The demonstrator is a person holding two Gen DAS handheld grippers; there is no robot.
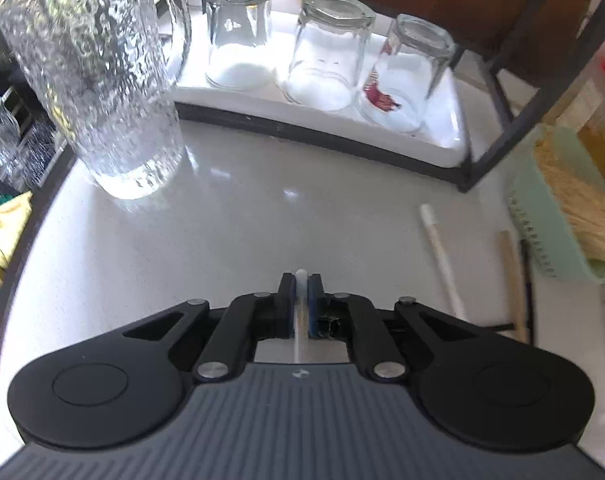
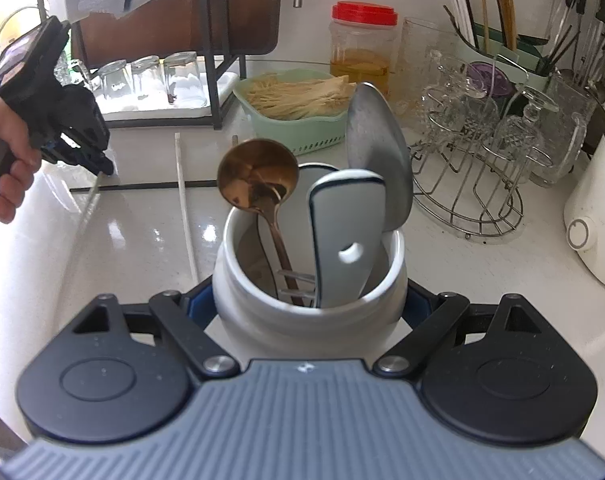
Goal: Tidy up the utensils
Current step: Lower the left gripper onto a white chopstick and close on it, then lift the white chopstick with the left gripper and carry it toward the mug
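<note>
My left gripper (image 1: 301,280) is shut on a white chopstick (image 1: 300,320), held above the white counter; it shows at the left of the right wrist view (image 2: 98,164) with the chopstick (image 2: 87,204) hanging down from it. A second white chopstick (image 1: 442,260) and a wooden one (image 1: 512,280) lie on the counter to its right. My right gripper (image 2: 308,304) is shut on a white ceramic utensil jar (image 2: 262,316) that holds a gold ladle (image 2: 258,176), a steel spatula (image 2: 376,148) and a white scraper (image 2: 344,224).
A textured glass pitcher (image 1: 98,80) stands at left. Three upturned glasses sit on a white tray (image 1: 446,136) in a black rack. A green basket (image 2: 302,128), a red-lidded jar (image 2: 362,48), a wire glass rack (image 2: 474,184) and a chopstick holder (image 2: 498,52) stand behind.
</note>
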